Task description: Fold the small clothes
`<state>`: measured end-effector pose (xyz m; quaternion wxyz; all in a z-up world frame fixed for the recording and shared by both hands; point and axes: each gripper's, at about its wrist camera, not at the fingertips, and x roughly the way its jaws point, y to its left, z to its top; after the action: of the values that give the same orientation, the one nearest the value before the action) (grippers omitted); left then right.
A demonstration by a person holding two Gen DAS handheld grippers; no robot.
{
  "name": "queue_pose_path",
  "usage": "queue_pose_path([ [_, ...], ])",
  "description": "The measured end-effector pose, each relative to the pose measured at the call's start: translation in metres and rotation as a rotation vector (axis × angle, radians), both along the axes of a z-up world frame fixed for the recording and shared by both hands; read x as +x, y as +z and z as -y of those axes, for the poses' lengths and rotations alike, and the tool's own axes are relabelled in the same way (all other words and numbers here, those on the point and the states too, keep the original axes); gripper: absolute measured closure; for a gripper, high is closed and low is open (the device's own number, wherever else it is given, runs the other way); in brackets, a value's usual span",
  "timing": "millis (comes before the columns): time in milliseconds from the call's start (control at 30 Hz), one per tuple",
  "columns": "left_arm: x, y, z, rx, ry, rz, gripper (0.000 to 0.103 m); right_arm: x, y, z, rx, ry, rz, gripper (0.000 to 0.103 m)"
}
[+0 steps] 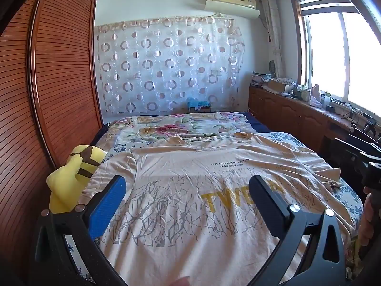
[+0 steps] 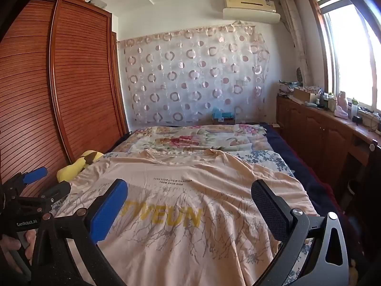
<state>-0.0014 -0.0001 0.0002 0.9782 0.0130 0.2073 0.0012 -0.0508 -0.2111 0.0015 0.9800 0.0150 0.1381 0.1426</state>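
T-shirt (image 1: 190, 190) spread flat on bed (image 1: 350, 200), collar far, hem near | left gripper (image 1: 188, 195), right gripper (image 2: 190, 202) held wide apart, empty, above hem corners

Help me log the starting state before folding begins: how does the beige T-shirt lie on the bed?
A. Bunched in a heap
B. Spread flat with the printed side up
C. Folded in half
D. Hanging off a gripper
B: the beige T-shirt lies spread open on the bed, its yellow lettering and branch print facing up, and both open grippers hover over it without pinching it.
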Motion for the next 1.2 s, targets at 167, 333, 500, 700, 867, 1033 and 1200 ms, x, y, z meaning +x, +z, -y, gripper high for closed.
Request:
queue_pose_path([
  [167,0.001,0.002,0.001,-0.011,0.004,-0.009,0.000,0.000,0.000,0.000,-0.007,0.001,-0.003,0.000],
  [333,0.002,0.001,0.002,-0.008,0.001,-0.009,0.000,0.000,0.002,0.001,-0.008,-0.001,-0.004,0.000],
  [500,0.002,0.003,0.003,-0.017,-0.001,-0.006,0.000,-0.001,0.003,0.003,-0.012,-0.003,-0.001,0.000],
  [700,-0.003,0.002,0.003,-0.016,-0.001,0.004,0.000,-0.002,0.004,0.002,-0.016,-0.005,0.002,0.000],
  [867,-0.005,0.004,0.003,-0.017,0.000,0.011,0.000,-0.002,0.002,-0.002,-0.017,-0.006,0.004,0.000],
  [1033,-0.007,0.006,0.004,-0.019,0.000,0.017,0.000,-0.003,0.002,-0.002,-0.017,-0.005,0.006,0.000],
  [1200,-0.007,0.006,0.003,-0.020,-0.001,0.016,0.000,-0.004,0.002,-0.003,-0.018,-0.004,0.008,0.000],
])
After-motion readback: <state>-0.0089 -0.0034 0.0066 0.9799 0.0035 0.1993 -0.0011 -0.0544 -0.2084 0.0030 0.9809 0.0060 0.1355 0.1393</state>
